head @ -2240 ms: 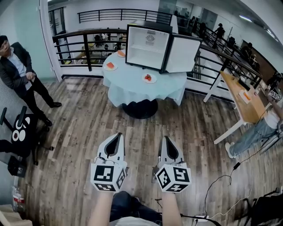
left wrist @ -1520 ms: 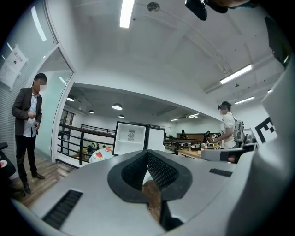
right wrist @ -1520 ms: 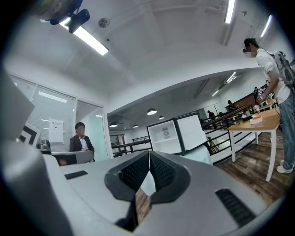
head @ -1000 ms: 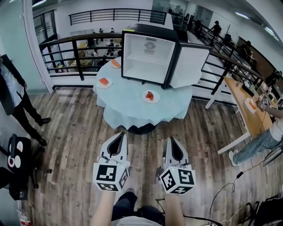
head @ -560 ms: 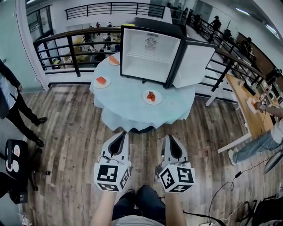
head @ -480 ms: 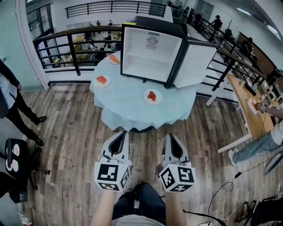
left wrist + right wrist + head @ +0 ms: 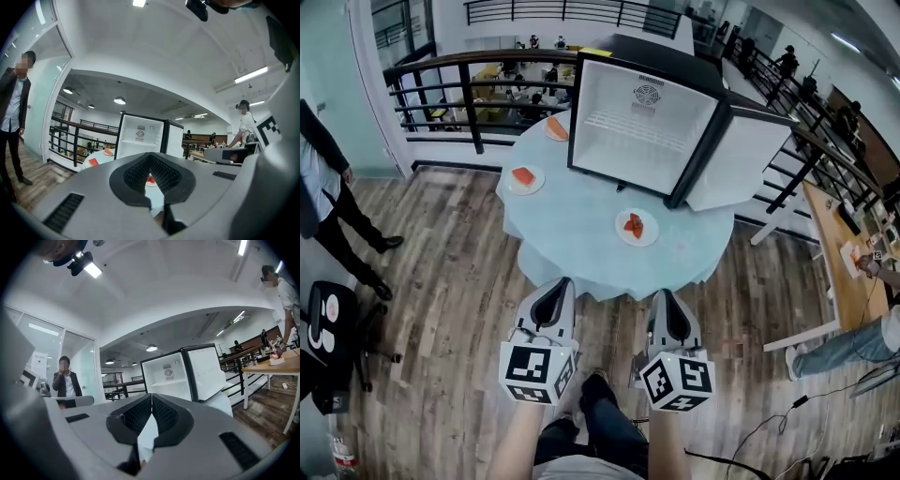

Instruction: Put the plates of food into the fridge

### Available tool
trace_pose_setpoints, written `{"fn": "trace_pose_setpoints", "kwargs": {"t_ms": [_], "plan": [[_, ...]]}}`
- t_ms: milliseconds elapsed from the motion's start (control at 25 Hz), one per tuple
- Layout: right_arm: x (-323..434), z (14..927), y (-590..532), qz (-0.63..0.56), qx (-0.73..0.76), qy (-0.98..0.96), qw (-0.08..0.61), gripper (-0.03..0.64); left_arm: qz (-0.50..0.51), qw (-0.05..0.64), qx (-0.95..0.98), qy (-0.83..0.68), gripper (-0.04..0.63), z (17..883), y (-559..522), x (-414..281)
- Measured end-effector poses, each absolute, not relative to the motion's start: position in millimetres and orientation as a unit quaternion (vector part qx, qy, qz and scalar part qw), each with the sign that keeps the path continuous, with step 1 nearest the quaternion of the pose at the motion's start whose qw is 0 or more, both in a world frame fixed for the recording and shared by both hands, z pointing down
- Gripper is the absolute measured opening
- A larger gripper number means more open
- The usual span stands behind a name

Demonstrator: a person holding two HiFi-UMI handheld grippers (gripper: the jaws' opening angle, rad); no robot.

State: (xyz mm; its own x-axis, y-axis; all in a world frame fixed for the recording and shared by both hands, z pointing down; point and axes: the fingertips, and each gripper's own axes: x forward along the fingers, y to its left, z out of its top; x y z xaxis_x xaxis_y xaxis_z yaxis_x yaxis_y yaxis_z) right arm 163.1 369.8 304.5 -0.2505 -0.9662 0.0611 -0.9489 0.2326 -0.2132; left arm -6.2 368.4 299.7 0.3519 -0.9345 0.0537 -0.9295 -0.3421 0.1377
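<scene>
A small fridge (image 7: 642, 122) stands open on a round table with a pale blue cloth (image 7: 581, 230), its door (image 7: 745, 164) swung to the right. Three white plates of red food rest on the cloth: one in front of the fridge (image 7: 637, 227), one at the left (image 7: 523, 178), one at the far left by the fridge's side (image 7: 556, 128). My left gripper (image 7: 563, 281) and right gripper (image 7: 664, 292) are held side by side just short of the table's near edge, both shut and empty. The left gripper view shows the fridge (image 7: 139, 136) beyond the shut left gripper (image 7: 151, 157). The right gripper view shows the fridge (image 7: 168, 376) beyond the shut right gripper (image 7: 151, 395).
A black railing (image 7: 469, 94) runs behind the table. A person in a dark suit (image 7: 323, 187) stands at the left, with a black chair (image 7: 328, 328) nearer. A wooden table (image 7: 844, 253) and another person (image 7: 862, 337) are at the right. Cables (image 7: 806, 412) lie on the wood floor.
The table and fridge have come closer and sit lower and larger in the head view. Both grippers keep their place in that view and stay shut.
</scene>
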Motion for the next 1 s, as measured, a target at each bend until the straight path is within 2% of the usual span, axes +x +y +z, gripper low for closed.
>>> {"fn": "trace_pose_setpoints", "kwargs": {"t_ms": [520, 1000], "plan": [[205, 302, 252, -0.117, -0.593, 0.796, 0.040, 0.014, -0.009, 0.073, 0.798, -0.599, 0.005, 292, 262, 25], [238, 303, 204, -0.129, -0.600, 0.788, 0.051, 0.014, -0.003, 0.071, 0.790, -0.609, 0.005, 288, 212, 40]]}}
